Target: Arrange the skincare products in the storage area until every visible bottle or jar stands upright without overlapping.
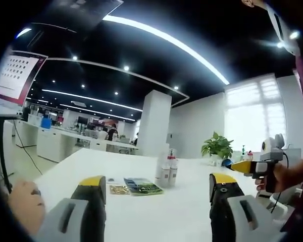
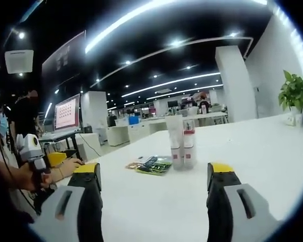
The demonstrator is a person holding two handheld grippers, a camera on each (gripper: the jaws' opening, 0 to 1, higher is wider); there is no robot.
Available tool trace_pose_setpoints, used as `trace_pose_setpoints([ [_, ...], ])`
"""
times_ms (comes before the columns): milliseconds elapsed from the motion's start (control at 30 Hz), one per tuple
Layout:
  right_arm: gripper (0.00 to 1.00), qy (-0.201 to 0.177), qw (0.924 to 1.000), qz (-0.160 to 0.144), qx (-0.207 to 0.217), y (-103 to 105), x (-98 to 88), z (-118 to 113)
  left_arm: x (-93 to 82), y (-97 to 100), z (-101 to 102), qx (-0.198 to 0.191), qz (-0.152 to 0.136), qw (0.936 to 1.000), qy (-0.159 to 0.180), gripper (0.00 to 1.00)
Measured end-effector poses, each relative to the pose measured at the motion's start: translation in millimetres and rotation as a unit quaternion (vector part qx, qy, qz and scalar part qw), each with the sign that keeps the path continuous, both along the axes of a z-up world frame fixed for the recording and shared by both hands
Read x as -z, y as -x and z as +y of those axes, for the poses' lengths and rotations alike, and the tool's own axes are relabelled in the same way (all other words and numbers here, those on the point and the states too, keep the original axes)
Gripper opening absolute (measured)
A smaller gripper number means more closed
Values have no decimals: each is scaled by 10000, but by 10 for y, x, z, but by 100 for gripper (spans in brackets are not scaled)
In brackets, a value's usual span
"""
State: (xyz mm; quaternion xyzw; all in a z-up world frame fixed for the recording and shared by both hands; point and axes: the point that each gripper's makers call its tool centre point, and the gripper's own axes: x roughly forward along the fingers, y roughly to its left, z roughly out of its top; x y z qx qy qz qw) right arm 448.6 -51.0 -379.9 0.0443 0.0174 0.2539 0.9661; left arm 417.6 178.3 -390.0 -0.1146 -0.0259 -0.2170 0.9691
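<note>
Left gripper view: left gripper point(image 1: 157, 194), grey-bodied with black, yellow-tipped jaws, wide apart and holding nothing, low over the smooth white tabletop point(image 1: 187, 217).
Task things: tall white plastic skincare bottles point(image 1: 167, 168) with red bands, clustered upright ahead between the jaws, well apart from them.
Beside bottles: flat glossy green and gold sachets point(image 1: 137, 186), lying flat, left of the cluster.
Right gripper view: right gripper point(image 2: 155, 194), jaws equally wide and empty; bottles point(image 2: 182, 142) ahead between them.
Progress: bottles look already upright; whether they touch, I cannot tell. Sachets unhandled.
</note>
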Motion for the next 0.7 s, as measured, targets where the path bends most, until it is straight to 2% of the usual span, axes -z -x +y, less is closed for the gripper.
trace_pose_setpoints([
  [700,86,-56,9999,85,-17,12,40,4,14,13,10,-45,20,10000,-37,86],
])
